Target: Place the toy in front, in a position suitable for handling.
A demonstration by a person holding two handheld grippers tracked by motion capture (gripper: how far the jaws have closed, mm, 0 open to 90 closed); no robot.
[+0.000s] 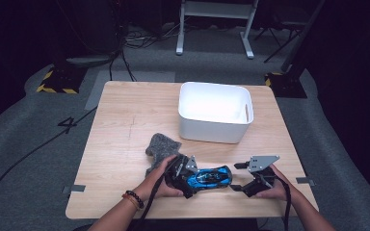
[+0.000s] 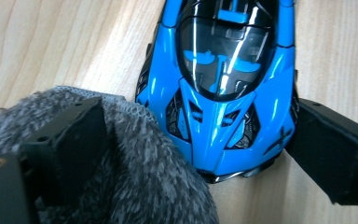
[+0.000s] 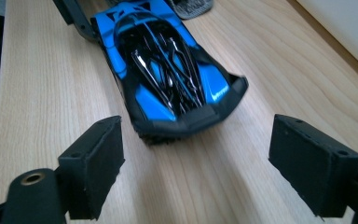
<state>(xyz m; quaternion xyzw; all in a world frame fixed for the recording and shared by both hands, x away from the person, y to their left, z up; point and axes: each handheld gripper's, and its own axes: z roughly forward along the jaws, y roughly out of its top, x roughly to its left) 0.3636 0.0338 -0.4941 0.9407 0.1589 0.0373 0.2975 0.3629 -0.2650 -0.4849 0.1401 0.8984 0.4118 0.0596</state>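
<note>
Blue toy car (image 1: 209,177) sits on the tabletop (image 1: 120,125) near the person's edge, lying crosswise between the two hands. Grey fuzzy cloth (image 1: 160,147) lies just behind and to the left of it, one corner reaching under the left gripper (image 1: 191,182). White bin (image 1: 215,111) stands farther back on the tabletop, well apart from the car.

Left gripper: fingers spread, one (image 2: 328,151) just beside one flank of the car's near end, the other (image 2: 74,140) resting over the cloth. No pinch on the car as far as the left gripper view shows; the car sits between the fingers but looks free.

Right gripper (image 1: 238,177): fingers (image 3: 95,161) spread wide, the car's other end just ahead of them and not yet between them. Nothing held.

Judgement: the step in hand looks like the approach or set-up for a grasp on the car, with both hands bracketing it end to end. Neither has it. Next move calls for the left fingers to get clear of the cloth so that only the car body is caught, then to close across its width. The glossy, tapered shell could slip out of a shallow pinch, so a seat well along the body seems wise.
</note>
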